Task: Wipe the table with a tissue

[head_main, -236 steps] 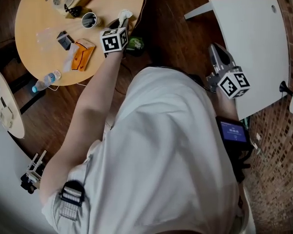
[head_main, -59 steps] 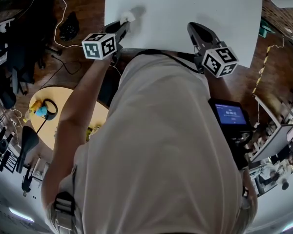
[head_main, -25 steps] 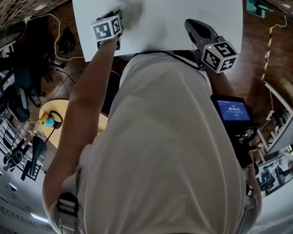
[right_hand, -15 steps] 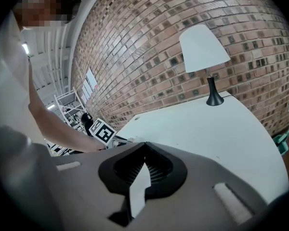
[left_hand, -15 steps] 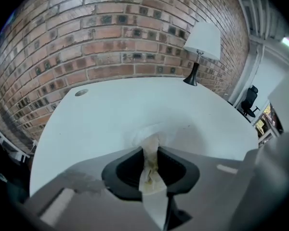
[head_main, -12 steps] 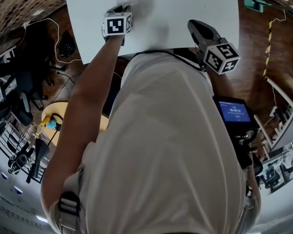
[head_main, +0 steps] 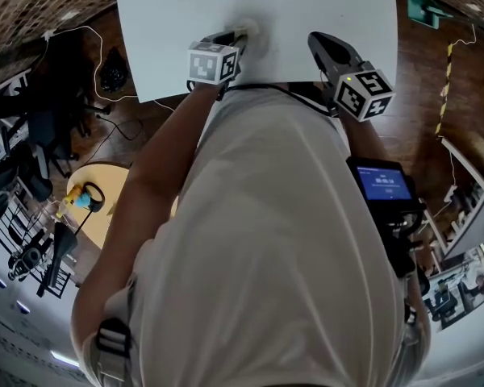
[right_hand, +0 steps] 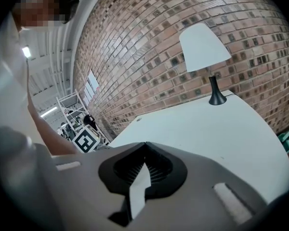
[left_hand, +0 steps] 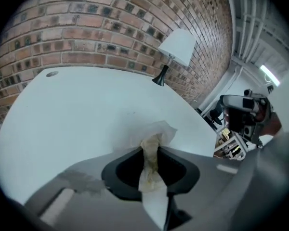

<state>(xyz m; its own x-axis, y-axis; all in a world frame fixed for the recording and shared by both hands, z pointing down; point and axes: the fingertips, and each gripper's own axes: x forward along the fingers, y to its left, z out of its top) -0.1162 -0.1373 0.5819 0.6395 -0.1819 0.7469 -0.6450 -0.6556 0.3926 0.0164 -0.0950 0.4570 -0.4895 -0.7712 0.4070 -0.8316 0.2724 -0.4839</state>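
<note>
Left side first: my left gripper (head_main: 239, 39) is clamped on the tissue (head_main: 247, 30), jaws narrow. In the left gripper view the tissue (left_hand: 153, 139) is a twisted strip between the pads, with only a small crumpled tuft poking out onto the white table (left_hand: 72, 114). That tuft sits near the table's (head_main: 315, 2) close edge, just ahead of my body. Main risk as I judge it: the pinch is thin, so dragging hard could tear the tissue or pull it out of the jaws. Tilt down too far and the jaw tips scrape the top instead of the paper. A short stroke toward me would also run off the edge. To the right, my right gripper (head_main: 317, 43) hangs over the near edge with jaws together and nothing in them, confirmed in its own view (right_hand: 144, 163). A sweep rightward could bump it. The lamp (left_hand: 177, 48) stands at the far corner, well apart, and is only a hazard on a long reach.
</note>
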